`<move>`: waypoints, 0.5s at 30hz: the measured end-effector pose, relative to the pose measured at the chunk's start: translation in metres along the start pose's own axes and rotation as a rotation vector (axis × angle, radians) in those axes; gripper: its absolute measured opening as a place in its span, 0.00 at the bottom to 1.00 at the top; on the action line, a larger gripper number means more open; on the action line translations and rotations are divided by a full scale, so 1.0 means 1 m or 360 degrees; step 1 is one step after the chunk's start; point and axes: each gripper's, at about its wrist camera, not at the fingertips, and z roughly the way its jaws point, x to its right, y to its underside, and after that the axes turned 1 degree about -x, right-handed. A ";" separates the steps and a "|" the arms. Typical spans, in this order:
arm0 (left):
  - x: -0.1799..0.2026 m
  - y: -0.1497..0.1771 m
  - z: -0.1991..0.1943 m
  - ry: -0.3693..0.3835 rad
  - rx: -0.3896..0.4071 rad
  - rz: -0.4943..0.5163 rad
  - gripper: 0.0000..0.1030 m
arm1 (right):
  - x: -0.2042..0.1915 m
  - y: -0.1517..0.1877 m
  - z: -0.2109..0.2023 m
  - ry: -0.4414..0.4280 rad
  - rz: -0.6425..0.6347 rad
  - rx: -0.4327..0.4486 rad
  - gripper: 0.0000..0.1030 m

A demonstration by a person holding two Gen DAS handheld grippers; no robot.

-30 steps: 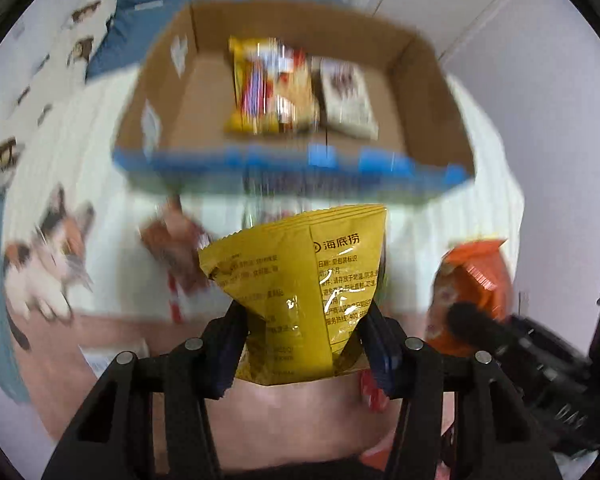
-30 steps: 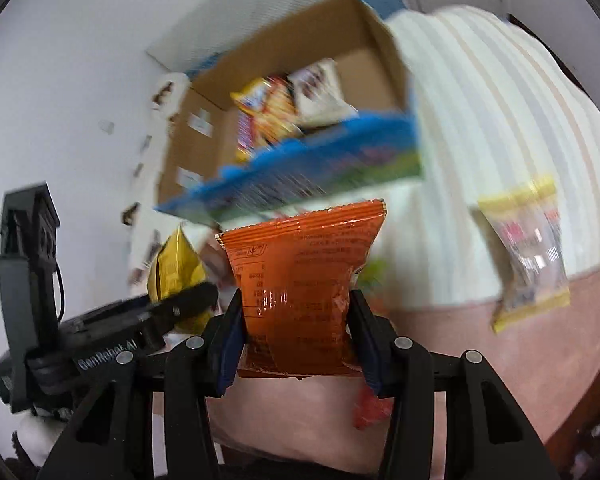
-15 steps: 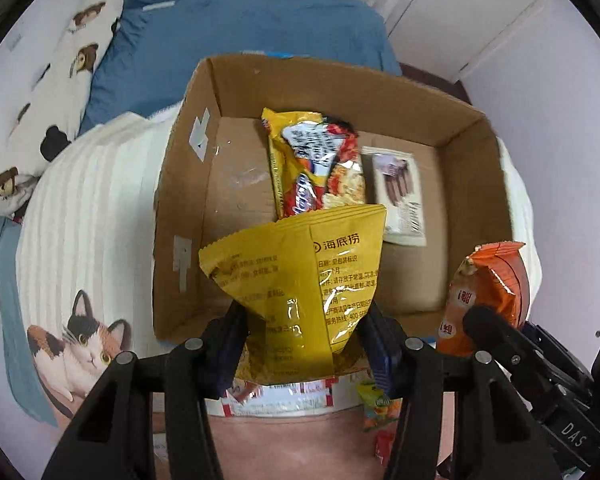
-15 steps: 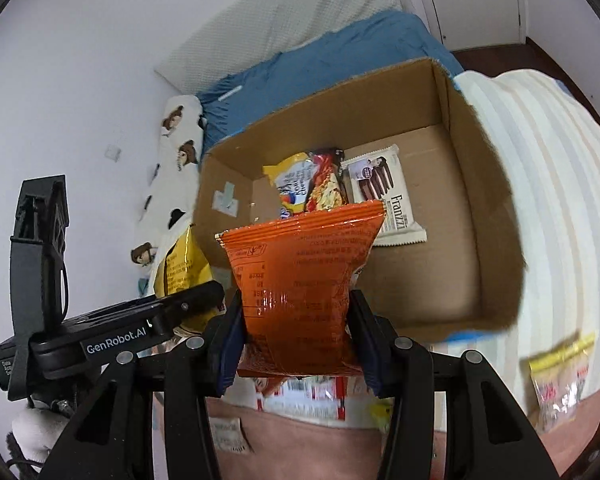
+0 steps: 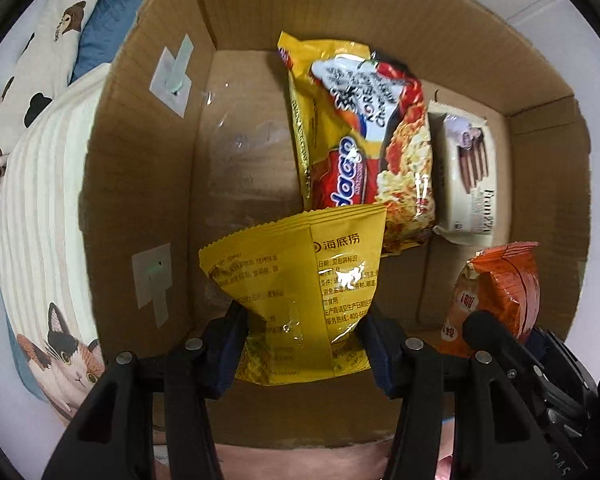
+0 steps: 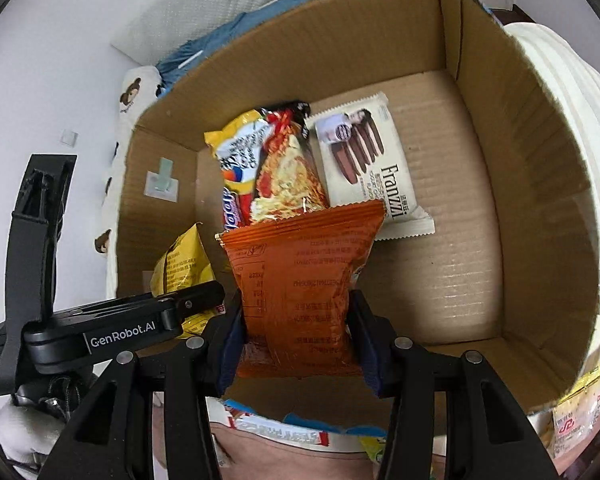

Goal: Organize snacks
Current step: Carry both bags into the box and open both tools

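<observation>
The yellow snack packet (image 5: pixel 300 280) is clamped low in the left claw (image 5: pixel 300 344), the orange packet (image 6: pixel 300 280) in the right claw (image 6: pixel 296 336), over the cardboard box (image 6: pixel 540 208); both are judged light, crinkly, slippery.

The white biscuit wrapper (image 6: pixel 370 168) in the cardboard box reads "Franzzi" along its edge. The black body of the left tool (image 6: pixel 100 334) carries "GenRobot.AI" (white letters). The yellow packet (image 5: pixel 300 296) bears "海底捞"; its smaller print is too fine to read.
</observation>
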 end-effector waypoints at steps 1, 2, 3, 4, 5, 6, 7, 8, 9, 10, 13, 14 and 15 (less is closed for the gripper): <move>0.000 0.000 0.002 -0.0006 -0.0004 0.0005 0.50 | 0.001 0.000 0.002 0.0006 0.0000 -0.0008 0.50; 0.000 0.000 0.003 -0.0005 -0.0006 0.0006 0.50 | 0.001 -0.001 0.004 0.0010 -0.0008 -0.0024 0.50; -0.001 0.000 0.003 -0.0005 -0.0012 0.0003 0.50 | 0.001 -0.001 0.007 0.0005 -0.0014 -0.0050 0.51; -0.002 0.002 0.005 -0.0005 -0.0030 -0.0005 0.50 | 0.001 -0.002 0.010 -0.0001 -0.0014 -0.0080 0.53; 0.000 0.003 0.007 0.0006 -0.0045 -0.0010 0.50 | 0.002 -0.002 0.013 0.0010 -0.0008 -0.0108 0.63; 0.000 0.004 0.007 0.0017 -0.0051 -0.0011 0.50 | 0.001 -0.002 0.014 0.0024 -0.0020 -0.0119 0.78; -0.001 0.006 0.008 0.0010 -0.0048 -0.0009 0.51 | 0.000 -0.003 0.014 0.0049 -0.0043 -0.0116 0.84; -0.002 0.008 0.006 -0.0017 -0.0031 -0.0001 0.53 | 0.000 -0.003 0.013 0.0075 -0.0057 -0.0108 0.86; -0.001 0.010 0.003 -0.0037 -0.0011 0.0011 0.59 | -0.001 -0.004 0.013 0.0116 -0.0079 -0.0101 0.87; -0.002 0.011 0.001 -0.0052 0.0001 0.0019 0.64 | -0.002 -0.005 0.012 0.0152 -0.0093 -0.0100 0.89; -0.001 0.012 -0.006 -0.0071 0.0033 0.0012 0.84 | 0.000 -0.007 0.008 0.0198 -0.0098 -0.0088 0.93; -0.002 0.013 -0.010 -0.0062 0.0049 0.0012 0.84 | 0.001 -0.008 0.006 0.0207 -0.0098 -0.0082 0.93; -0.003 0.014 -0.012 -0.0060 0.0056 0.0013 0.85 | 0.002 -0.008 0.004 0.0219 -0.0100 -0.0077 0.94</move>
